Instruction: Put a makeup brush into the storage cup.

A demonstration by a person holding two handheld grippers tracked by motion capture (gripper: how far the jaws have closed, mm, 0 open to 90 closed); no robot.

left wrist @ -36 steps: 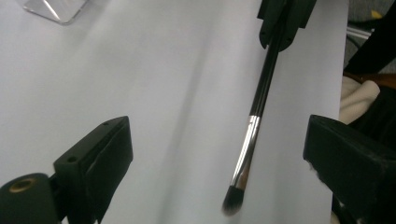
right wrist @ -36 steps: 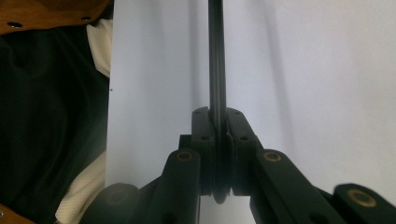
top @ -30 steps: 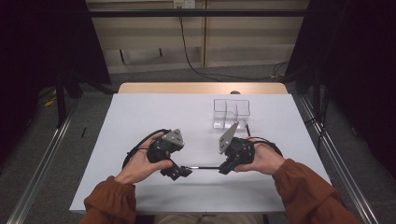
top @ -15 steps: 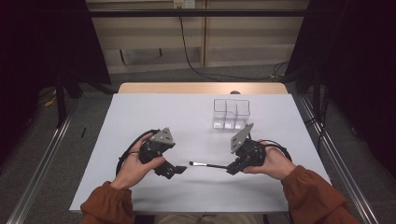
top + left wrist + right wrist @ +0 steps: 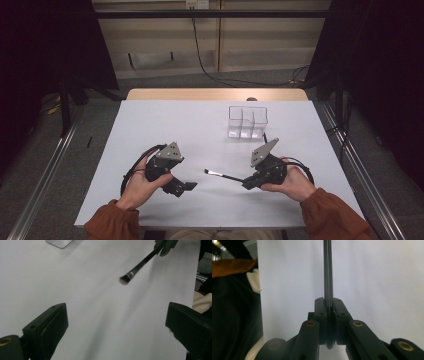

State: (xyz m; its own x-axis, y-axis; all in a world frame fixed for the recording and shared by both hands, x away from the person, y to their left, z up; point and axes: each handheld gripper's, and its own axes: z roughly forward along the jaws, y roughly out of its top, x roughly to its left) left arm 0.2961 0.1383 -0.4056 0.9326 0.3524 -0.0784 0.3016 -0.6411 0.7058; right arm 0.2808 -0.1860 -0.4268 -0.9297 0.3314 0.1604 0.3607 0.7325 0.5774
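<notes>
Both grippers now sit farther apart than before. Right gripper [image 5: 248,182], jaws clamped on a slim black makeup brush [image 5: 223,175], holds it level, bristles toward left gripper [image 5: 189,186], whose jaws gape empty, probably after a hand-over; clear plastic organiser [image 5: 247,121] stands beyond the brush.

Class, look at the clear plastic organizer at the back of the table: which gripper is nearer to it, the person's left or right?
Right. The right gripper sits just in front of the organizer, holding a brush; the left gripper is farther off, toward the table's other side.
</notes>
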